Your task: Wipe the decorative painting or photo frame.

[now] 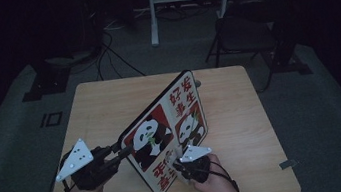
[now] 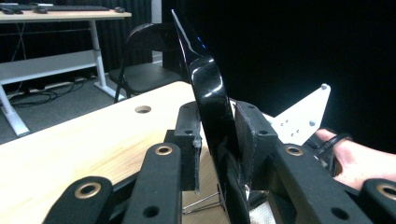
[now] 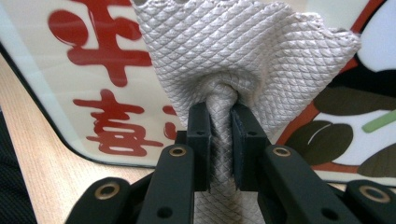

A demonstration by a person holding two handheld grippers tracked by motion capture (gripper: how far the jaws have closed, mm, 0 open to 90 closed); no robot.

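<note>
Left gripper (image 1: 115, 151) fingers clamped on panda board (image 1: 166, 132) edge at 9 o'clock; right gripper (image 3: 219, 121) fingers pinching cloth (image 3: 243, 51). Wipe gently, steady grip, no tipping off bench (image 1: 109, 104).

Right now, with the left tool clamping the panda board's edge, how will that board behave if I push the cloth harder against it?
The panda board looks stiff, staying flat though propped tilted. Held only at one edge by the left tool, it may pivot or tip backward. Its glossy face could let the cloth in the right tool slide easily.
</note>
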